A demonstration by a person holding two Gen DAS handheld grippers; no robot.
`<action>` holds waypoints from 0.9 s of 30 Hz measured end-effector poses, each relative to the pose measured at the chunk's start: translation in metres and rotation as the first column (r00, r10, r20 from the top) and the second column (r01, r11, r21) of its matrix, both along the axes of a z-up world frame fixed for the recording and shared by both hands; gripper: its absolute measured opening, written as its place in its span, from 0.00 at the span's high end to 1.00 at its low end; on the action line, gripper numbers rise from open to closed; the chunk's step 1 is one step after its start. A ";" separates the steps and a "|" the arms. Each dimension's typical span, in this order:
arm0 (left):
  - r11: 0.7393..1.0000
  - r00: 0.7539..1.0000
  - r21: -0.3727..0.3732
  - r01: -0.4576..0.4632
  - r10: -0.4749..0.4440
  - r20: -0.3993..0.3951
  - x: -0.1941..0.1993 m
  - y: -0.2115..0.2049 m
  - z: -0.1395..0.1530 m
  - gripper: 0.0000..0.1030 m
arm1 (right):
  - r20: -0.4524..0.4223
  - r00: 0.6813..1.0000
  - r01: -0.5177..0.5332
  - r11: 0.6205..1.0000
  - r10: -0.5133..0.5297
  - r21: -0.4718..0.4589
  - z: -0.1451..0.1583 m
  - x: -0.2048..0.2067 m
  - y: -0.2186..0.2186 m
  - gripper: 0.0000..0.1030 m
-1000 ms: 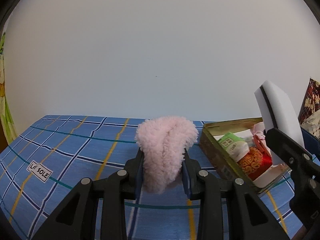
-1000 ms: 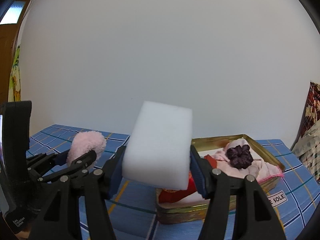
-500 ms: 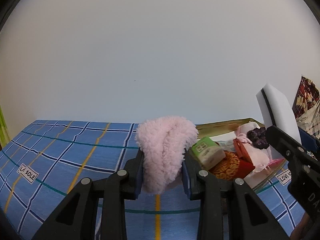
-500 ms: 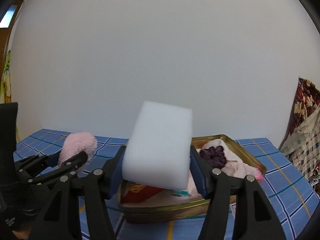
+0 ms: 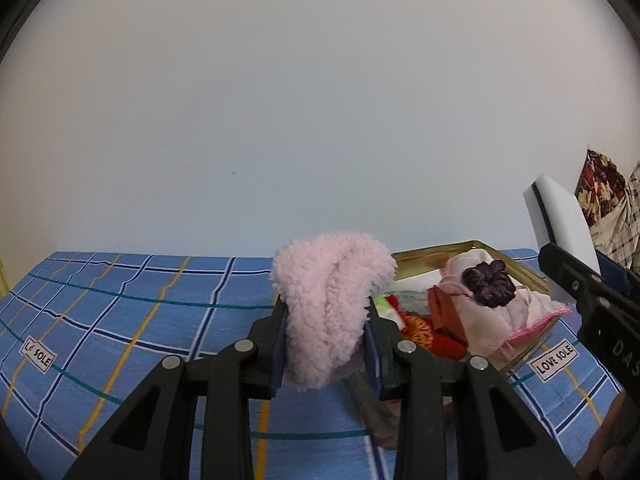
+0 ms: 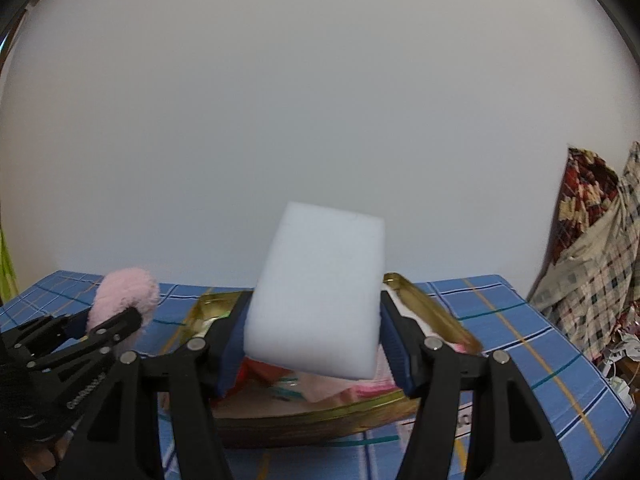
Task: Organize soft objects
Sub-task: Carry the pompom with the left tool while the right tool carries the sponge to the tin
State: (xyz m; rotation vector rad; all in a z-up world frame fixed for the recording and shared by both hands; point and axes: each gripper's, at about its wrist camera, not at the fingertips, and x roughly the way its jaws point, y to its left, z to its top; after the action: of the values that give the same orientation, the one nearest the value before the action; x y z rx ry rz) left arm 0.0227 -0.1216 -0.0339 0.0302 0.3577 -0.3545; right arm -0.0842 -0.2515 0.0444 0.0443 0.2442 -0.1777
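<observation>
Left tool (image 5: 325, 354) clamped on pink fleece piece (image 5: 330, 304), held above blue plaid tabletop (image 5: 120, 320), just beside gold tin (image 5: 520, 268).
Right tool (image 6: 314, 346) clamped on white sponge block (image 6: 316, 296), tilted, above tin (image 6: 320, 424).
Step, judged: carry to tin. Next: lower, release inside, clear of rim.
Tin already crowded: pink cloth (image 5: 516, 312), dark scrunchie (image 5: 488, 284), red items.

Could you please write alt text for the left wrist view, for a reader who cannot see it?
The left gripper holds a fluffy pink cloth between its jaws above a blue checked tablecloth. To the right, a gold tin holds a dark purple scrunchie, pink cloth and red items, and the right gripper holds a white sponge at the edge.
</observation>
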 end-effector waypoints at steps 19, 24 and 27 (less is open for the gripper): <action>0.994 0.995 0.042 0.101 -0.100 -0.027 0.005 -0.075 -0.004 0.66 | -0.049 0.987 0.152 0.988 -0.151 0.007 -0.013 0.026 -0.081 0.41; 0.993 0.994 0.047 0.111 -0.110 -0.027 0.006 -0.085 -0.004 0.66 | -0.055 0.988 0.146 0.989 -0.147 -0.026 -0.018 0.033 -0.089 0.41; 0.993 0.993 0.045 0.111 -0.110 -0.034 0.006 -0.087 -0.004 0.66 | -0.063 0.987 0.143 0.989 -0.146 -0.046 -0.020 0.038 -0.091 0.41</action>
State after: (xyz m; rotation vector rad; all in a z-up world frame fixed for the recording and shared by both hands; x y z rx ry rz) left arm 0.0283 -0.2091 -0.0377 0.0909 0.3967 -0.4568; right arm -0.0464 -0.3421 0.0245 0.0150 0.3033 -0.3286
